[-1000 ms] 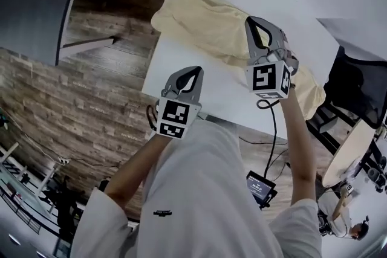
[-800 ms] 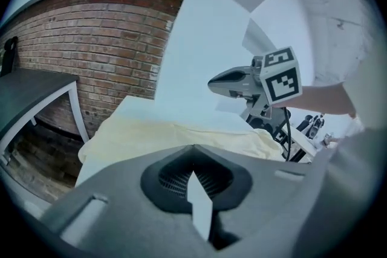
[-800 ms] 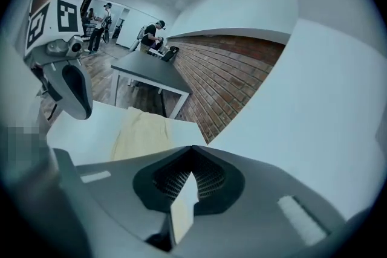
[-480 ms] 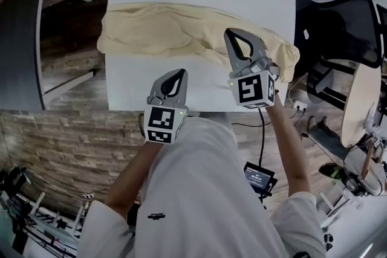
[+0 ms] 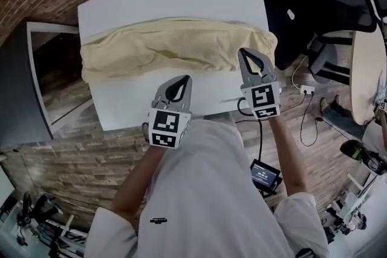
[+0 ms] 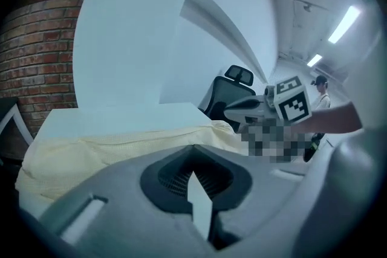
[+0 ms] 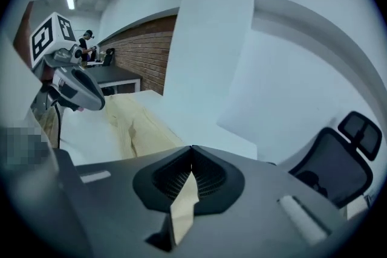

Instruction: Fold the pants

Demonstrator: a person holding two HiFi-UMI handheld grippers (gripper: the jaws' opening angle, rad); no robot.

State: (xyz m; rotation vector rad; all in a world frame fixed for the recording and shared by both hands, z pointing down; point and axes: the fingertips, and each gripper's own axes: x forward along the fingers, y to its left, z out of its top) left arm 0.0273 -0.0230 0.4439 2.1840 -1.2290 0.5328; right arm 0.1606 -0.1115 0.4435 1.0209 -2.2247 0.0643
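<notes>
No words or numbers can be read. The left cube [image 5: 167, 127] on the left gripper [image 5: 180, 79] and the right cube [image 5: 263, 99] on the right gripper [image 5: 244, 52] bear only black-and-white square patterns. The shirt mark [image 5: 158, 220] below the left gripper and the screen [image 5: 264, 174] below the right gripper are too small to read.

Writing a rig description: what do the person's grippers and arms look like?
The left gripper and right gripper are grey, tapering round a dark teardrop opening, each with a white cube of black square markers. A black cable trails from the right one. The person wears a white short-sleeved shirt.

Bare table strip [image 5: 121, 103] beside pants [image 5: 175, 48]
</notes>
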